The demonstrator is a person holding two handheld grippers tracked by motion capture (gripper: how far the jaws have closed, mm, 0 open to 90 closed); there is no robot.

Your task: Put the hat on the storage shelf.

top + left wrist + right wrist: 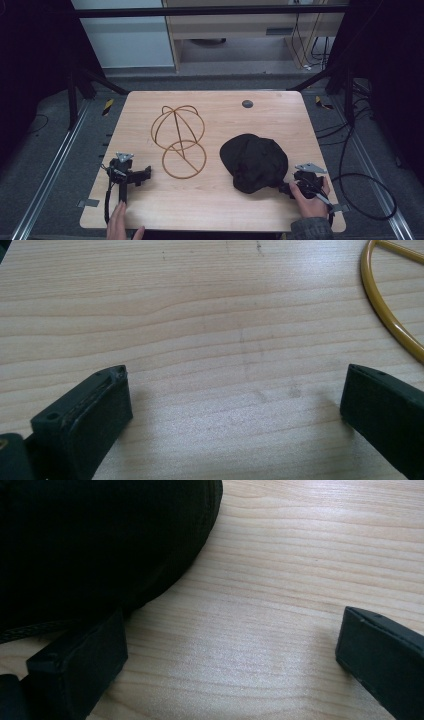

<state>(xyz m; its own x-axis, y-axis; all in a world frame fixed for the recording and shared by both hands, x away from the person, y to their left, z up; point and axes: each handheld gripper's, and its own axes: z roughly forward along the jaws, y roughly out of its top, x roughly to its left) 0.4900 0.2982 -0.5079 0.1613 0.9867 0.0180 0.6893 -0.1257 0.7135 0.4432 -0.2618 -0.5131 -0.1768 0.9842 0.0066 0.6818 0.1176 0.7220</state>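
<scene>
High view: soft black cap [255, 162] beside round wire frame [179, 140].

No legible txt or labels anywhere.

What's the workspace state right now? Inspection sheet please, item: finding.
Surface: wooden table, bare grain, small dark round insert near far edge.
Job's things: black cap right of centre; wire hat stand left of centre, apart from cap.
Clutter: nothing seen.
Grippers: left gripper open, resting on table; right gripper open, one jaw at cap's edge.
Cables: black cable loops on floor, right.
Surroundings: dark frame, cabinet behind.
</scene>
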